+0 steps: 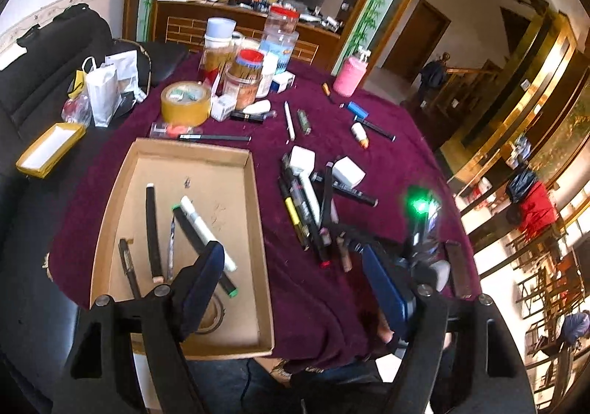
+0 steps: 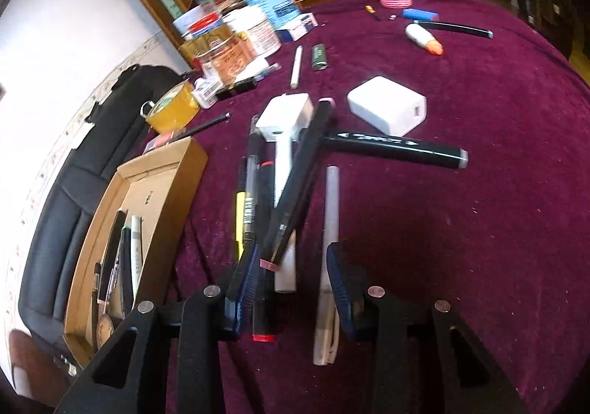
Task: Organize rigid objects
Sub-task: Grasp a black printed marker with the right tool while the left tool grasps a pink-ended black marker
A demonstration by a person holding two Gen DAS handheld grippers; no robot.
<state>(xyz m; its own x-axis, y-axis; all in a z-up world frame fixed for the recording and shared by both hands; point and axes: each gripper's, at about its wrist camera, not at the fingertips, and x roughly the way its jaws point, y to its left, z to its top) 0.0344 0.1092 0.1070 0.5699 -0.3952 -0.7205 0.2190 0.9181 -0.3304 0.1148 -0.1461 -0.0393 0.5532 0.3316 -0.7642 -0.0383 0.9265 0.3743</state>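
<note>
— How far along are we? The cardboard tray [image 1: 254, 229] on the counter [image 1: 387, 134] already holds a handful of pens: a black marker [image 1: 153, 233], a white marker [image 1: 208, 231], a thin dark pen [image 1: 129, 268]; our left tool [image 1: 295, 285] hangs over the tray's near corner, spread wide, nothing between its pads.

— Plenty left; the pen pile [image 2: 280, 192] lies loose on the plush maroon cloth, smooth plastic barrels crossing, with two boxy white chargers [image 2: 387, 110] beside it; our right tool [image 2: 291, 281] straddles the pile's near ends, half spread; whether it pinches one yet we cannot tell, the view blurs there.
</note>
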